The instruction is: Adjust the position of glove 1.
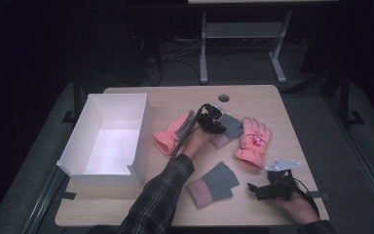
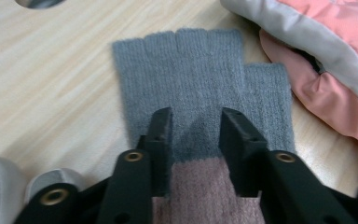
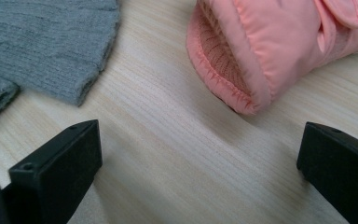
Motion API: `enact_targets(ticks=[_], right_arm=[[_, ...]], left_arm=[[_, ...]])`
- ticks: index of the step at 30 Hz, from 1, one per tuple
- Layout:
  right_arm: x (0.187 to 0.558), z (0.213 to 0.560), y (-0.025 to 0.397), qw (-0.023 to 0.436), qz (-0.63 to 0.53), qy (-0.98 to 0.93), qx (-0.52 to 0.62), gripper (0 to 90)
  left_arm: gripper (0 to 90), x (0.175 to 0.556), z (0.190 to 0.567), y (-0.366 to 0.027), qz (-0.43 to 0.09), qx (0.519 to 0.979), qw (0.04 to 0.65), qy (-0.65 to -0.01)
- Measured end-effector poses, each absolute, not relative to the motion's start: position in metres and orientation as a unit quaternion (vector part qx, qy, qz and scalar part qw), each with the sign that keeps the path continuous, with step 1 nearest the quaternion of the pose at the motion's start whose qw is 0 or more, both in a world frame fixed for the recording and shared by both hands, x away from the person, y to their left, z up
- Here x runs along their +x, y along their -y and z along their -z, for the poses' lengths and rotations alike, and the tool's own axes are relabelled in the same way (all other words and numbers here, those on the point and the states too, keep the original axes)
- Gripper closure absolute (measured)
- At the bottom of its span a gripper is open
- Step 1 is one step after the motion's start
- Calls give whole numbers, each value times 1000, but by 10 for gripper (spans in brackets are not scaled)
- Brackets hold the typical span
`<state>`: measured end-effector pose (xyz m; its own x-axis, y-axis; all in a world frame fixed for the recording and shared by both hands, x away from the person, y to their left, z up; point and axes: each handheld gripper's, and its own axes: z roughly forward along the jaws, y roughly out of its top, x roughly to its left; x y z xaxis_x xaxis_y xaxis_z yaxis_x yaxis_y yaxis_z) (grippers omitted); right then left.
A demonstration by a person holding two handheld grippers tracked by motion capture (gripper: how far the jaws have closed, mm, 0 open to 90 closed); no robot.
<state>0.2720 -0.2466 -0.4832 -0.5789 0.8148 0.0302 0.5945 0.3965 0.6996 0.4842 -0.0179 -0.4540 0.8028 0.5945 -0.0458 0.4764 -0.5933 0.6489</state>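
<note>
From the high view I count four gloves on the table (image 1: 272, 97): two padded pink gloves, one (image 1: 170, 134) left of my left gripper (image 1: 213, 123) and one (image 1: 254, 141) right of it, and two grey knit fingerless gloves, one (image 1: 229, 127) under that gripper and one (image 1: 213, 184) nearer me. There is one white box (image 1: 108, 139) at the left, and I see nothing inside it. My left forearm reaches forward across the middle; my right gripper (image 1: 262, 190) rests low at the near right edge.

In the left gripper view, my jaws sit narrowly apart, pinching a ridge of the grey glove (image 2: 200, 79) where grey meets its pink cuff.

In the right gripper view, my jaws are spread wide over bare wood, between the nearer grey glove (image 3: 46, 42) and the pink glove's cuff (image 3: 242, 60), touching neither.
</note>
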Motion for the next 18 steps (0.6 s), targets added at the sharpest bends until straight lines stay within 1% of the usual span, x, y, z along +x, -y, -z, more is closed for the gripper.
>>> enact_targets(ticks=[5,7,11,12,15,18], right_arm=[[272,483,246,160,-342,-820,430,0],[272,483,246,160,-342,-820,430,0],[272,483,246,159,-342,-821,429,0],[272,483,246,159,-342,-821,429,0],[272,483,246,159,-342,-821,429,0],[272,483,246,159,-342,-821,429,0]], left_arm=[[599,483,459,21,-89,894,326,-294],[607,480,460,23,-97,895,326,-290],[704,480,460,25,-97,899,319,-284],[704,480,460,25,-96,900,318,-283],[828,479,460,25,-95,901,316,-280],[848,480,459,25,-93,902,317,-278]])
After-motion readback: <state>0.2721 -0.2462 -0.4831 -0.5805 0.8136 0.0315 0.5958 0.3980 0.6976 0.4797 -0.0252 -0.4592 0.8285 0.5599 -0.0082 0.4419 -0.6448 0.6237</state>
